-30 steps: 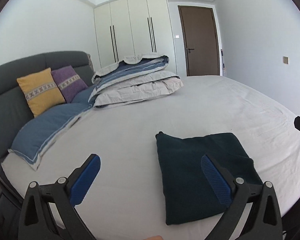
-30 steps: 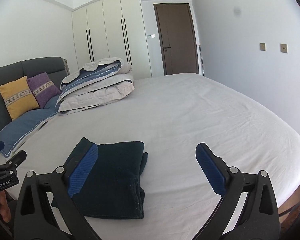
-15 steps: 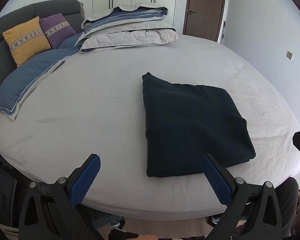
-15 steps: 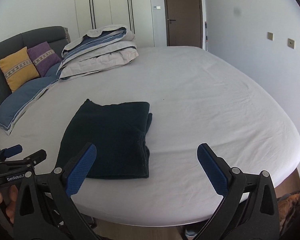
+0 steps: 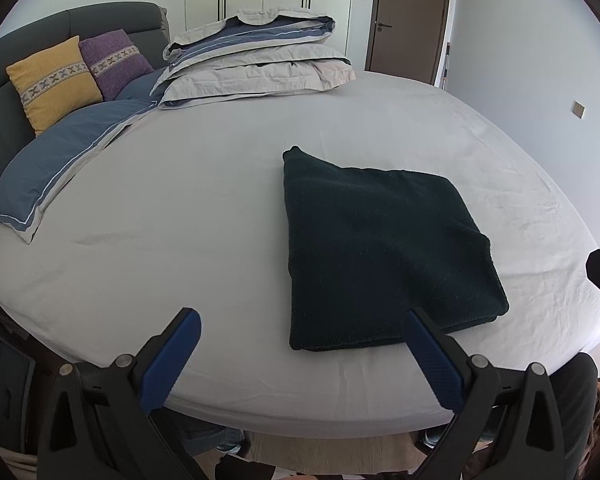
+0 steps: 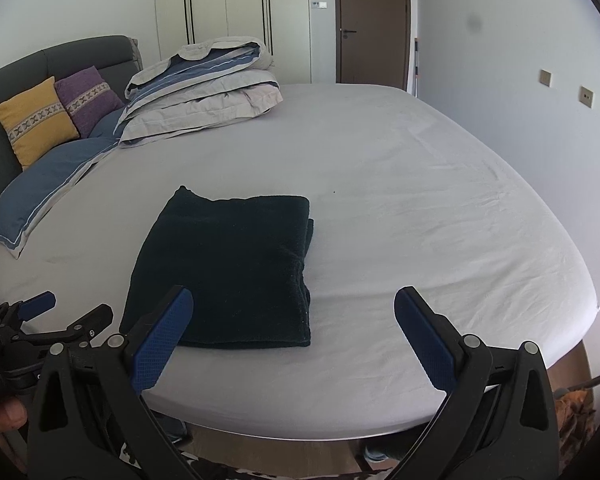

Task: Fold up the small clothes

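A wide bed covered in a pale grey sheet is filling most of both views. At its head end, a dark grey padded headboard is running along the left. A yellow cushion and a purple cushion, each with a patterned band, are leaning side by side against it. A blue pillow with a pale border is lying flat along the left edge of the bed. A folded grey and blue duvet is sitting stacked near the far left corner. Behind it, white wardrobe doors with dark handles are lining the wall, and a brown door is standing shut beside them. Two wall switches are sitting on the right wall.
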Available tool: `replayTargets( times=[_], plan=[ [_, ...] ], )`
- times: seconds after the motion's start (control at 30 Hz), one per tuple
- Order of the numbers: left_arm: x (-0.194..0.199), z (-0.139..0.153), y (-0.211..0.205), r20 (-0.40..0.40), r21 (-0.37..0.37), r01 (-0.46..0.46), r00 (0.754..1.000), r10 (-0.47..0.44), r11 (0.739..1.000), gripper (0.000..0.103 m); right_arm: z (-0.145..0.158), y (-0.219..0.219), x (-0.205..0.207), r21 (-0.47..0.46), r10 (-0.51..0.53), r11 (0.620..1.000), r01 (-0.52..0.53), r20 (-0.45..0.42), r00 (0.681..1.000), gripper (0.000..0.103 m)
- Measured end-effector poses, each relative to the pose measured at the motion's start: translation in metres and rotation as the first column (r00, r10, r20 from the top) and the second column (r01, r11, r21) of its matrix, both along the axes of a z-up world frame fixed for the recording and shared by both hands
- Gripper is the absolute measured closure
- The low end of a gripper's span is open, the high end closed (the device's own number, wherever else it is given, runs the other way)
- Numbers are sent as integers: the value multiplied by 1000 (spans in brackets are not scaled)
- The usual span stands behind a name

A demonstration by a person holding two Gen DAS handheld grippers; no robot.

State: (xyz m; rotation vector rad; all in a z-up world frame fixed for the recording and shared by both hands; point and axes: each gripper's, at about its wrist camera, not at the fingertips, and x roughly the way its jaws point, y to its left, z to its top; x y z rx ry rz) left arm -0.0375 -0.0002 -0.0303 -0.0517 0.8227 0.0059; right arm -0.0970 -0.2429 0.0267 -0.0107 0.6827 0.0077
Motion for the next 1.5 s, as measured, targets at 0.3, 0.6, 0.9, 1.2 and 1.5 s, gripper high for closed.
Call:
replayTargets(
  times=[0.3, 0.6, 0.9, 1.2, 1.5],
  plan=[
    [0, 1, -1, 2, 3, 7, 1000, -7, 1000, 0, -3, 3, 0, -18, 11, 1000, -11, 1, 1000, 0],
    [2, 1, -3, 2, 5, 9, 1000, -9, 1000, 0, -7, 1, 2, -7, 5, 1000, -6, -13, 1000, 0],
    [1, 1, -5, 1, 5, 8, 1000, -8, 1000, 0, -9, -1, 5, -7, 6, 1000, -7, -20, 1000, 0],
    [1, 1, -5, 1, 6, 8, 1000, -8, 1000, 0, -10, -3, 6, -6, 7, 1000, -7, -22, 1000, 0],
    [1, 1, -6, 1, 7, 8, 1000, -8, 1000, 0, -12, 1, 4, -6, 6, 1000, -6, -24, 1000, 0]
  ],
)
